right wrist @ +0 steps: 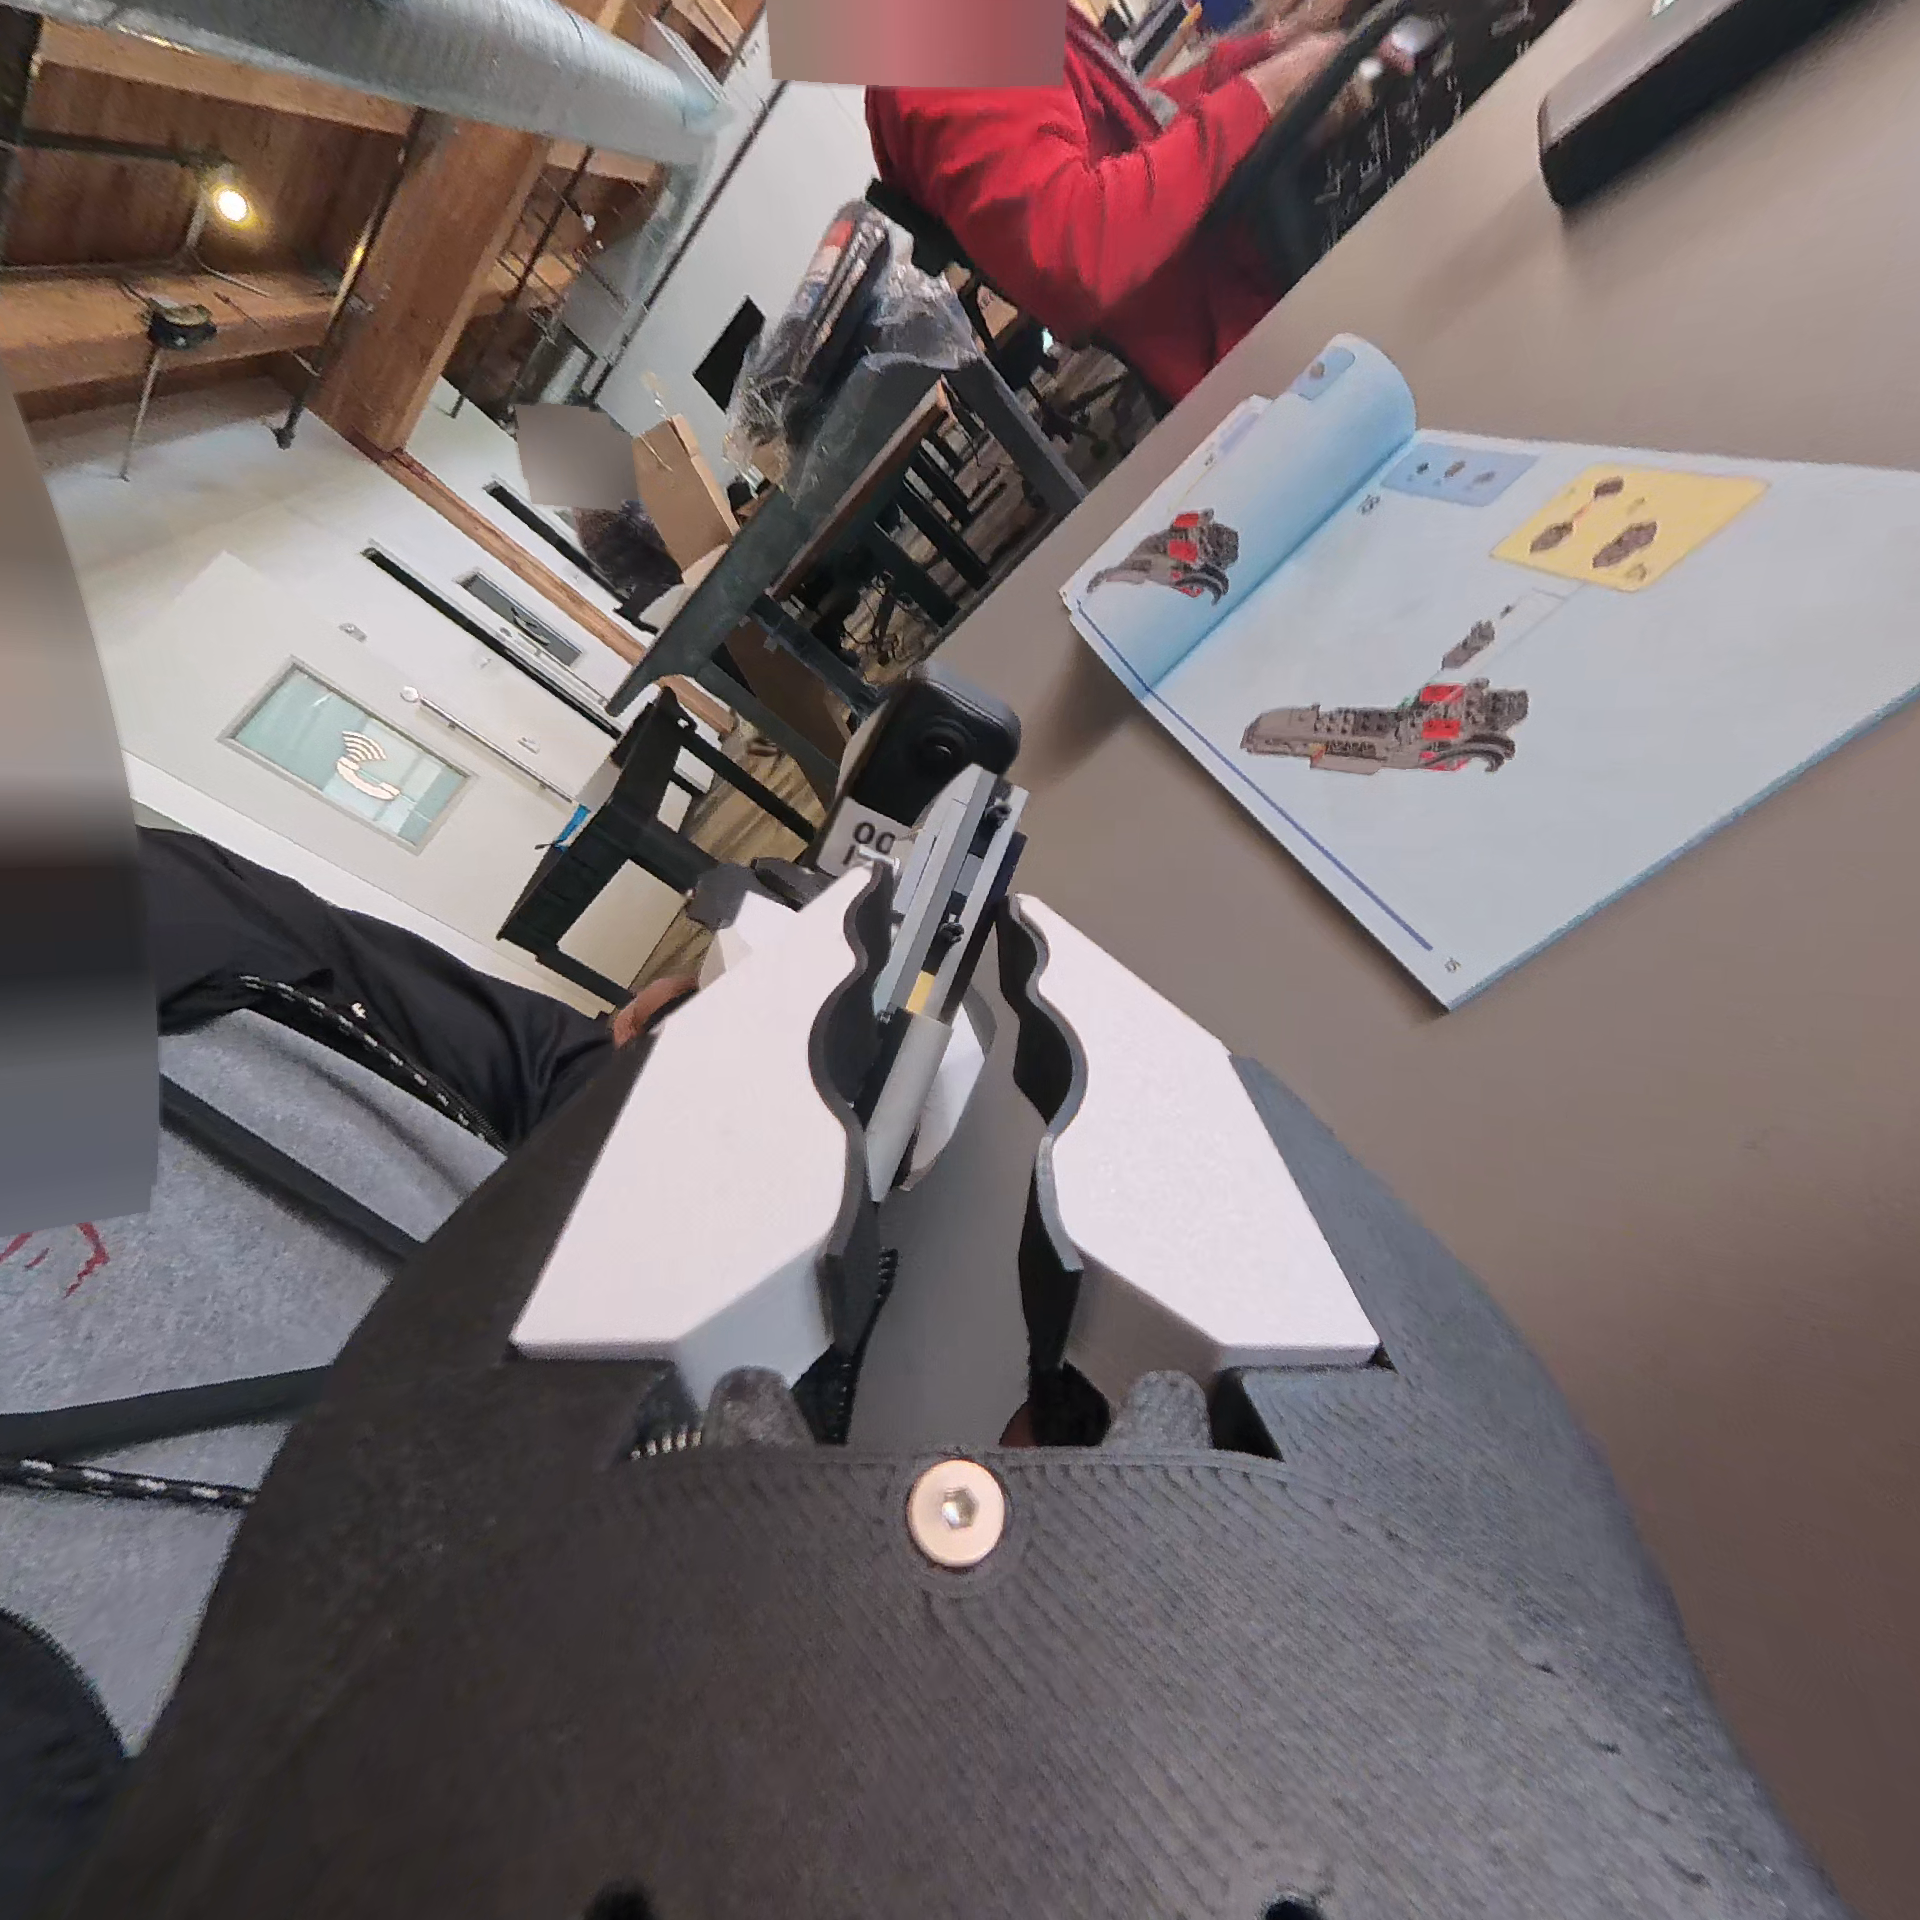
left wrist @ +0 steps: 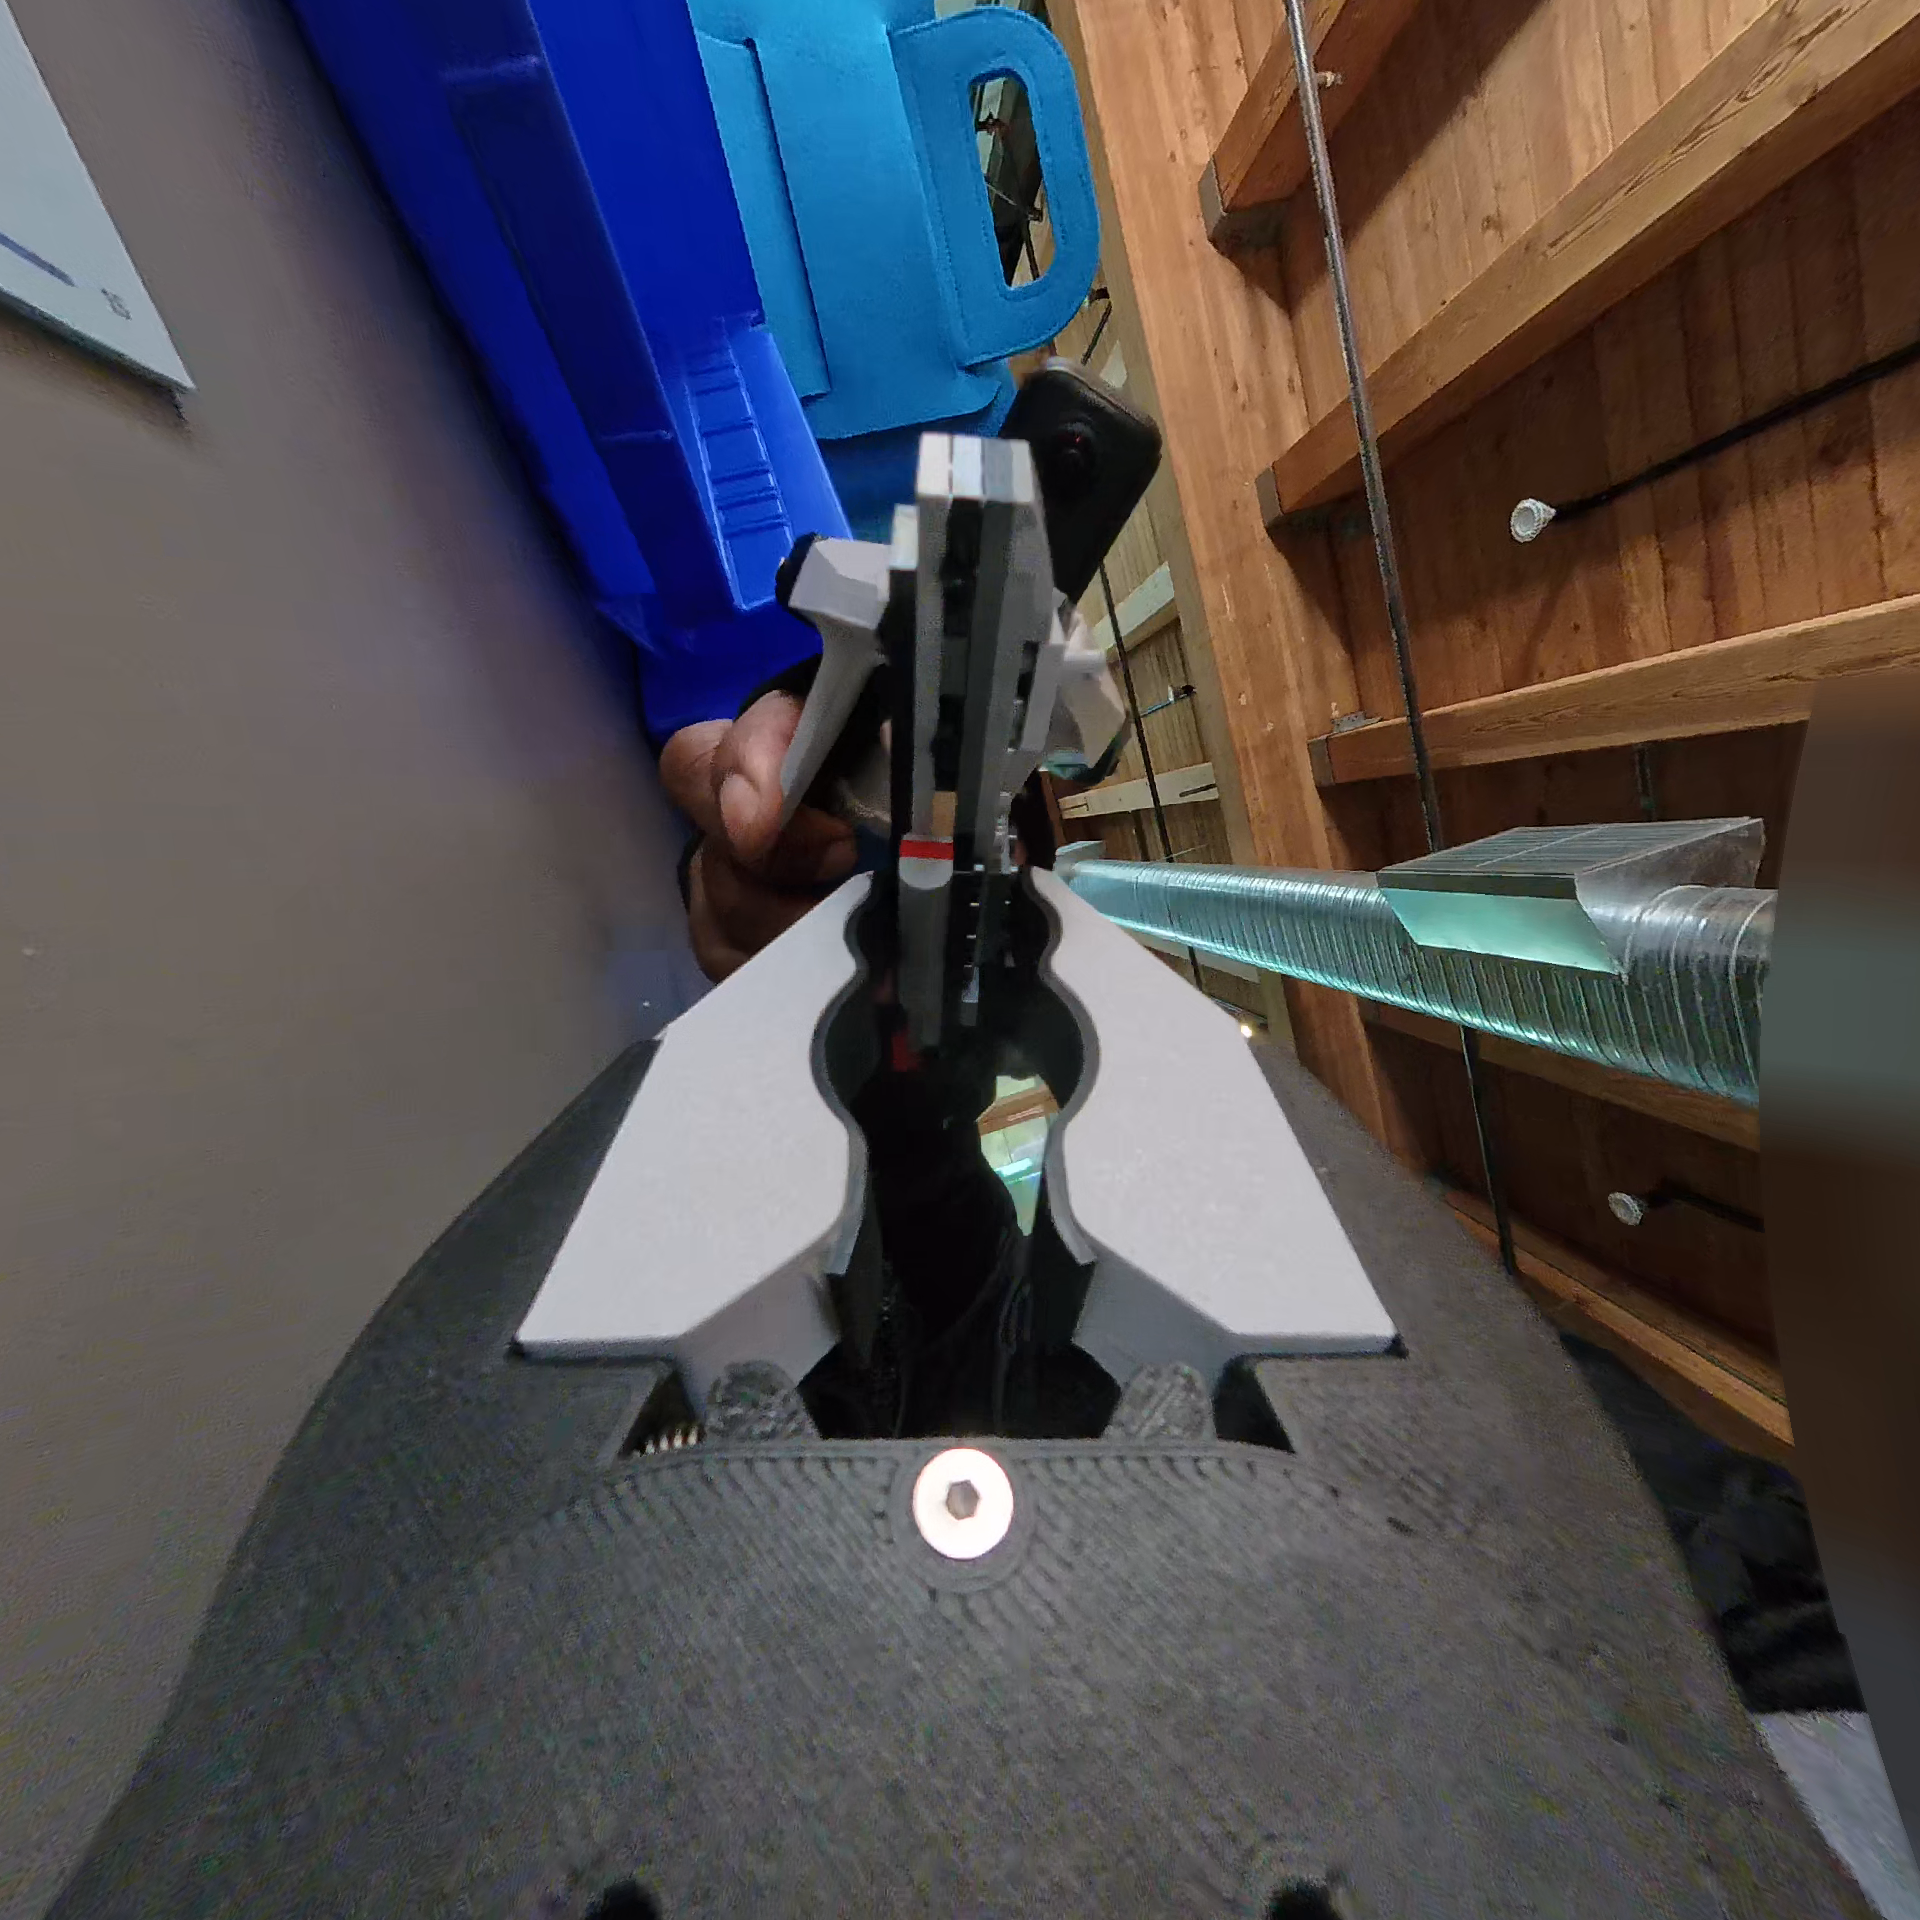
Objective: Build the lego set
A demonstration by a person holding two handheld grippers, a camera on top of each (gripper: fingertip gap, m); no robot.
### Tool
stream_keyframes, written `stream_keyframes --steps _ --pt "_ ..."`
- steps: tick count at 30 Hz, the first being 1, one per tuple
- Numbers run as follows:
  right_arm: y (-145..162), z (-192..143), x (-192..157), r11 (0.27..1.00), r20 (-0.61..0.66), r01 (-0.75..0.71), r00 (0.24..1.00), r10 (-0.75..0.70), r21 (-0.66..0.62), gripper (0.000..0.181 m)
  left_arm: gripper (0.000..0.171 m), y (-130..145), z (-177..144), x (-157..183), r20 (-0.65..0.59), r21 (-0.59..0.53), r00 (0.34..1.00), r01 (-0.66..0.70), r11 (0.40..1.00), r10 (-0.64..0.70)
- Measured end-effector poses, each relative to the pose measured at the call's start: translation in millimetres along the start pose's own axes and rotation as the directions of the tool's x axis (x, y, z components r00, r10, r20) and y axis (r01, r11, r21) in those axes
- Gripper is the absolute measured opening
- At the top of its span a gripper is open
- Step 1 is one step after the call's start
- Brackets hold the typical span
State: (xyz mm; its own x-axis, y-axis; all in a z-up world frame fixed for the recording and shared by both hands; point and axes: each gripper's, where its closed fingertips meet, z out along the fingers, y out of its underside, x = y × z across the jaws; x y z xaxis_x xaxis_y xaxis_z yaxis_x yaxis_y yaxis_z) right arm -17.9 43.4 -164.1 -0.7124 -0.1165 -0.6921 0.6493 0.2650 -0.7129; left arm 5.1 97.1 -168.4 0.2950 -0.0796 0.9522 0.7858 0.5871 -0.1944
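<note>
The grey lego model (left wrist: 951, 748) hangs in the air between us, above the counter (right wrist: 1558, 1195). Our left gripper (left wrist: 951, 914) pinches one end and our right gripper (right wrist: 935, 925) the other. We should press together squarely, checking the open booklet (right wrist: 1507, 727).

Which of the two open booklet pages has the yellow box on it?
The flat page nearer the right edge; its yellow box sits near the top. The curled-up page lacks one.

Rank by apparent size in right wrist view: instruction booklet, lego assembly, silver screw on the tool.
1. instruction booklet, largest
2. lego assembly, though nearer the camera, so true size against the booklet is unsure
3. silver screw, smallest
</note>
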Motion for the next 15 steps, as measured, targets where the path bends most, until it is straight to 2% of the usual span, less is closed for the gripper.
stream_keyframes --steps 8,15 --pt "-13 0 -6 0.994 -0.027 0.086 0.996 -0.084 0.072 0.021 0.047 -12 -9 15 -0.069 0.024 0.995 -0.074 0.997 0.076" --pt "-21 1 -12 0.979 -0.028 0.145 0.989 -0.143 0.141 0.02 0.046 -35 -25 25 -0.082 0.116 0.982 -0.16 0.98 0.17"
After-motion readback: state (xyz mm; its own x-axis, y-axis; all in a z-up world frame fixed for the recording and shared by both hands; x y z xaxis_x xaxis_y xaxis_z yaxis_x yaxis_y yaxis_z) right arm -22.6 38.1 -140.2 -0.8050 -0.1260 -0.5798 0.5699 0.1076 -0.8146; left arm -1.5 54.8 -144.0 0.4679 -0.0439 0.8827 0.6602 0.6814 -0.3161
